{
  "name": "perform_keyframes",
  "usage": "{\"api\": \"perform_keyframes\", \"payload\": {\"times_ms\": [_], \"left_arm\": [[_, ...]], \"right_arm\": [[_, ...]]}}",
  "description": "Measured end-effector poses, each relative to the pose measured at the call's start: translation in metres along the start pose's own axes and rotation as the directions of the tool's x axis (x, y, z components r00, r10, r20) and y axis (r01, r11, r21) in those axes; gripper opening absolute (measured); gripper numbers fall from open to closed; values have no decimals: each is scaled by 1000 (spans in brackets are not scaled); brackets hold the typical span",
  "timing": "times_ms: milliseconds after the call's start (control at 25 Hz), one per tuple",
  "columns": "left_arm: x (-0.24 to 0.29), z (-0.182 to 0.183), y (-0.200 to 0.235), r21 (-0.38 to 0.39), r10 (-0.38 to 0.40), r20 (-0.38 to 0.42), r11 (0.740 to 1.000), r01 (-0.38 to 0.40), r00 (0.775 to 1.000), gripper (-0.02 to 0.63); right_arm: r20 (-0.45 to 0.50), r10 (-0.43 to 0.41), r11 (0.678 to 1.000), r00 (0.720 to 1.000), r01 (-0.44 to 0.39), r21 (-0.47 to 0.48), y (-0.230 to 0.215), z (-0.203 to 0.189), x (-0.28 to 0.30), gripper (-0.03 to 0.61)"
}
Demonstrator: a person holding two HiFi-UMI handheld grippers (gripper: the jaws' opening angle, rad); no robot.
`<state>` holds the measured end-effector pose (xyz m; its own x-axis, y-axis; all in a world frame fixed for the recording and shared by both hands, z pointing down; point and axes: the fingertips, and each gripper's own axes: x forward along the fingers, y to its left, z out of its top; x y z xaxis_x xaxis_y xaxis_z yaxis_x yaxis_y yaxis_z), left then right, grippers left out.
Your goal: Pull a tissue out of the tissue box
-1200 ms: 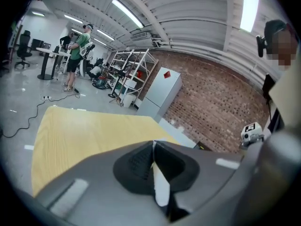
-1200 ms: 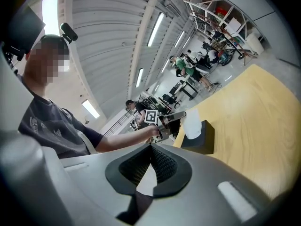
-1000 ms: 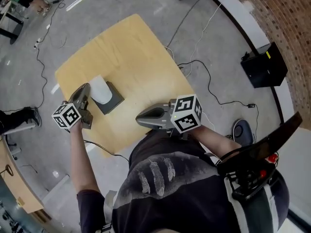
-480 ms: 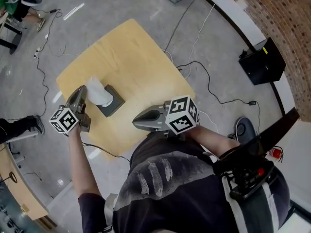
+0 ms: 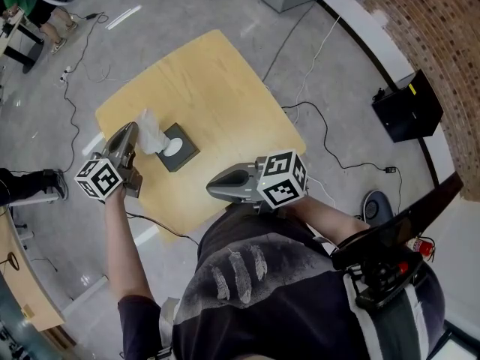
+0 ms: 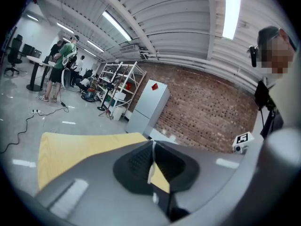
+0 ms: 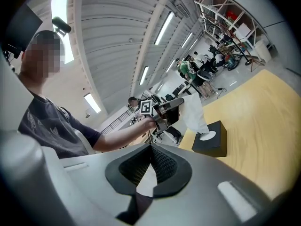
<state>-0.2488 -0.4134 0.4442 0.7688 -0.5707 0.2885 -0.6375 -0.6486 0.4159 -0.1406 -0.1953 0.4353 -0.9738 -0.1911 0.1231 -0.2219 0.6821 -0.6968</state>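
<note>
The left gripper has its jaws pressed together on the tissue; in the left gripper view a thin white edge of the sheet shows pinched between the dark pads; the rest of the tissue bunches at the tips and hangs down and away from them towards the tissue box; the box, dark with a pale oval opening in its top, stands on the table just beyond and below those tips, a little to their right; the gripper itself is clear of the box and touches it nowhere; in the right gripper view the tissue's lower end comes down to the opening, though whether it is free of it cannot be told; the right gripper has its jaws closed tip to tip with nothing between them; it hangs over the table's near edge, close to the person's body, and points across towards the box, which lies well ahead of its tips and apart from them; seen along its jaws, the left gripper and the hanging tissue stand above and just behind the box; past both tools, on the grey floor beyond the table, cables trail towards a black case beside the brick wall.
</note>
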Motion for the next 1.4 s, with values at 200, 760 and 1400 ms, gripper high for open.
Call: {"api": "perform_keyframes", "payload": {"times_ms": [200,760,1400], "left_arm": [[-13,4,-10,7,-11,22,1000,11,1000,3],[-21,-8,-70,48,-64,49,997,61,997,3],[-13,-4,-111,49,54,66,997,-57,996,3]], "right_arm": [[-2,0,1000,1000,0,-18,12,-7,4,-3],[32,-21,1000,999,21,-1,32,-39,-27,-3],[4,93,994,996,-93,-50,27,-26,-79,-2]]}}
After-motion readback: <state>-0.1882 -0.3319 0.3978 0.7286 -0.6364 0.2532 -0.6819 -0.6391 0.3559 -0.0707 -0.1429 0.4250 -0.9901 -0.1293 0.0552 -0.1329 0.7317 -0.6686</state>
